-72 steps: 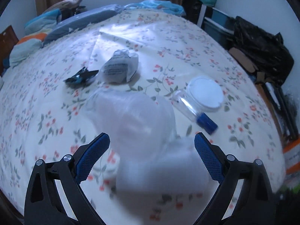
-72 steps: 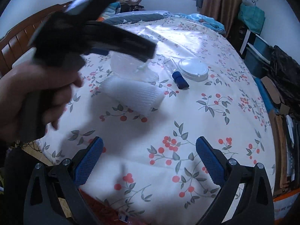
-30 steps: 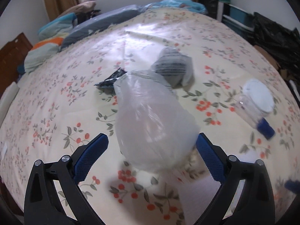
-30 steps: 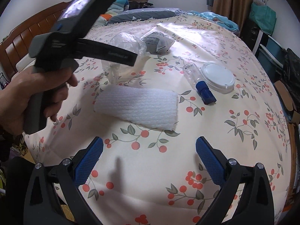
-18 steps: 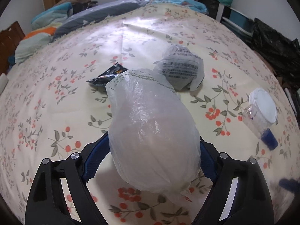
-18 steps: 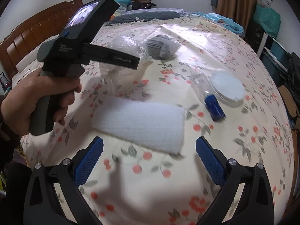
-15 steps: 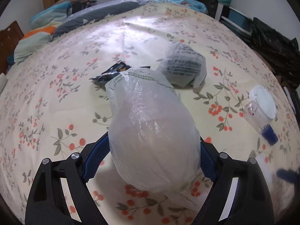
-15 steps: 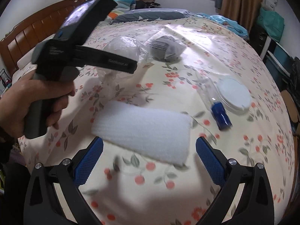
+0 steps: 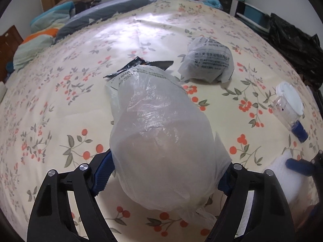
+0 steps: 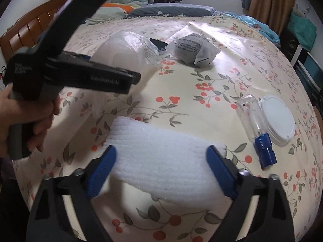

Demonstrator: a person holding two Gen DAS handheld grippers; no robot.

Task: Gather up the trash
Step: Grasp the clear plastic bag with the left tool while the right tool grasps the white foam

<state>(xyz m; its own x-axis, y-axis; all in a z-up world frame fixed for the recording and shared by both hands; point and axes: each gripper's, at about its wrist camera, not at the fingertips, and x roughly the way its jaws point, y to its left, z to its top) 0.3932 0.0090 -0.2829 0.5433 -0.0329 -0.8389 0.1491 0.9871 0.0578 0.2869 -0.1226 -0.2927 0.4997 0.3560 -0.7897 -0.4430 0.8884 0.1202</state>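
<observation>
A puffed clear plastic bag [image 9: 161, 141] lies on the flowered bed, between the jaws of my left gripper [image 9: 163, 177]. The jaws are closing, and both blue pads press into the bag's sides. From the right wrist, the same bag [image 10: 125, 48] shows behind the left gripper's handle, held by a hand [image 10: 24, 117]. My right gripper [image 10: 161, 161] hangs over a white foam sheet [image 10: 161, 173]. Its jaws are closing too, one pad at each end of the sheet, with no visible squeeze.
Behind the bag lie a black wrapper [image 9: 141, 64] and a grey printed bag wad [image 9: 208, 62]. A clear bottle with a blue cap [image 10: 250, 119] and a white lid [image 10: 277, 121] lie to the right. A wooden headboard [image 10: 30, 32] stands left; a black sack [image 9: 292, 44] sits off the bed's right.
The left gripper closed in on the clear bag until its pads met the sides. The right gripper moved forward over the foam sheet and its jaws narrowed.
</observation>
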